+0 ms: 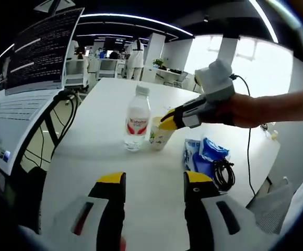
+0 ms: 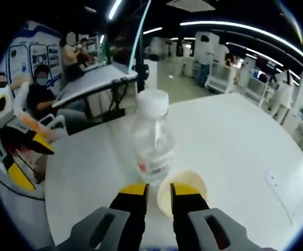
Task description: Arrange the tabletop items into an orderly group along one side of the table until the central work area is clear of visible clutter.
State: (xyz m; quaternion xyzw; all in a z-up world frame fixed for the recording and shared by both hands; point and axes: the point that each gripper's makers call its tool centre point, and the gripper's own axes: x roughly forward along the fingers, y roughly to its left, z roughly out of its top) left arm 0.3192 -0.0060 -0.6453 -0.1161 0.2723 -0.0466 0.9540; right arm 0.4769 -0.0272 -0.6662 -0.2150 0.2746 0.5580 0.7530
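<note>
My right gripper [image 2: 159, 194] pinches the rim of the paper cup [image 2: 185, 187], jaws narrow on its near wall, with the water bottle [image 1: 137, 119] standing just beside it on the white table [image 1: 115, 178]. My left gripper [image 1: 154, 183] hangs back with jaws wide and holds nothing. A blue packet [image 1: 204, 154] and a coiled black cable [image 1: 223, 172] lie near the table's right edge.

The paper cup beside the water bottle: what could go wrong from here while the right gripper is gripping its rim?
1. The right gripper has its fingers at the rim of the paper cup, one inside; squeezing could crush the thin wall.
2. The water bottle stands very near the cup; moving the cup sideways may knock it over.
3. The black cable and blue packets lie nearby and could snag.
</note>
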